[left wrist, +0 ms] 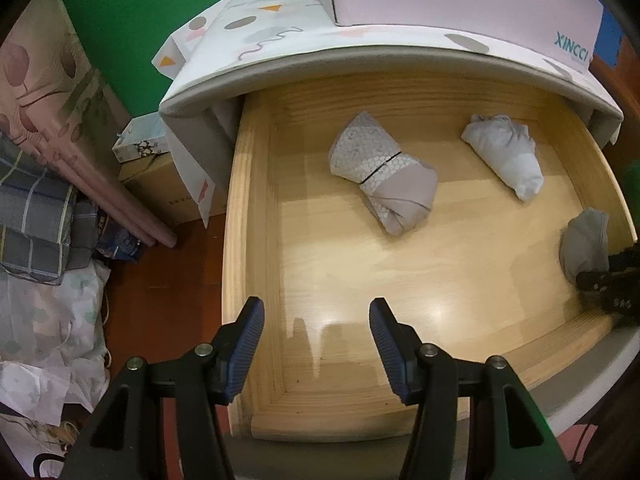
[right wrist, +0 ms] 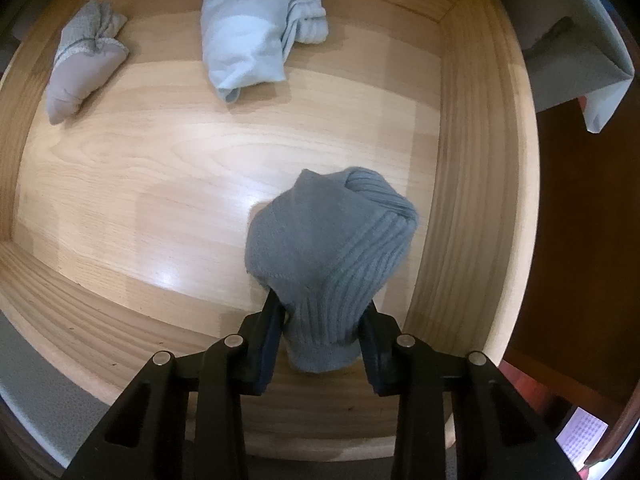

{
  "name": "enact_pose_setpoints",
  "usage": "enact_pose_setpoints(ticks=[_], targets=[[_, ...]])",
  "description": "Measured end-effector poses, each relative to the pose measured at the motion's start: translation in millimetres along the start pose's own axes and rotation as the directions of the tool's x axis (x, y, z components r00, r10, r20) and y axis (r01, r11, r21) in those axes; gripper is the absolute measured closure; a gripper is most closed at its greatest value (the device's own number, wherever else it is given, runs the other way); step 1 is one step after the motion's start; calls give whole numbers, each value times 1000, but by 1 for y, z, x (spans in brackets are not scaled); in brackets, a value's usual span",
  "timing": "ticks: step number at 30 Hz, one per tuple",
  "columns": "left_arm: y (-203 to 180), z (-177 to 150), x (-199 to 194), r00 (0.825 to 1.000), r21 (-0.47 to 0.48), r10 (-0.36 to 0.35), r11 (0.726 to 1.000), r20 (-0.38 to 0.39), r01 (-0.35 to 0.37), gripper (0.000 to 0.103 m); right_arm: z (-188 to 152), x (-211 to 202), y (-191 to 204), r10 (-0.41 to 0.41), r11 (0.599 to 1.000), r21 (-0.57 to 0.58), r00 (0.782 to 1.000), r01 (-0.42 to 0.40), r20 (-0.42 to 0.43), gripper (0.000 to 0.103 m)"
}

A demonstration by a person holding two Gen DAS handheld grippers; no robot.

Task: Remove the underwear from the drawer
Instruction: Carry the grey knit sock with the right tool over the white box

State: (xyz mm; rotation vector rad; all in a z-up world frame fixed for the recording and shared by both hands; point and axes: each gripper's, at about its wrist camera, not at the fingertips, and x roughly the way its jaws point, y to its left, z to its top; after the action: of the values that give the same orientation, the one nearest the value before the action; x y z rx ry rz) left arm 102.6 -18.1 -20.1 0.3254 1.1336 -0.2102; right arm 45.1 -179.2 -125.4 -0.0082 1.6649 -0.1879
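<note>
right tool (right wrist: 322,334) clamped on grey ribbed bundle (right wrist: 332,256) near drawer's (right wrist: 472,160) right wall | left tool (left wrist: 317,344) empty, half-wide over front-left corner | bundle looked soft, light, squashy; best pinched across its thick rolled middle

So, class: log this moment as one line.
right gripper: shut on grey ribbed bundle | left gripper: open, empty | drawer: patterned roll, pale bundle untouched
</note>
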Motion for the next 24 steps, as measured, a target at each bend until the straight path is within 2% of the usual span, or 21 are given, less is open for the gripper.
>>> enact_pose_setpoints(ticks=[15,21,24], targets=[[9,0,-3,1000,-44,-28,999,11,28,47,-4,-77,-9,31,999,11,993,-32,113,76],[10,-1,-5,999,-50,-35,998,19,36,47,-21,-123,-15,27,1000,1,985,-28,168,76],[10,-1,-5,999,-52,-36,998,22,37,47,-18,-150,-22,25,1000,2,979,-26,200,76]])
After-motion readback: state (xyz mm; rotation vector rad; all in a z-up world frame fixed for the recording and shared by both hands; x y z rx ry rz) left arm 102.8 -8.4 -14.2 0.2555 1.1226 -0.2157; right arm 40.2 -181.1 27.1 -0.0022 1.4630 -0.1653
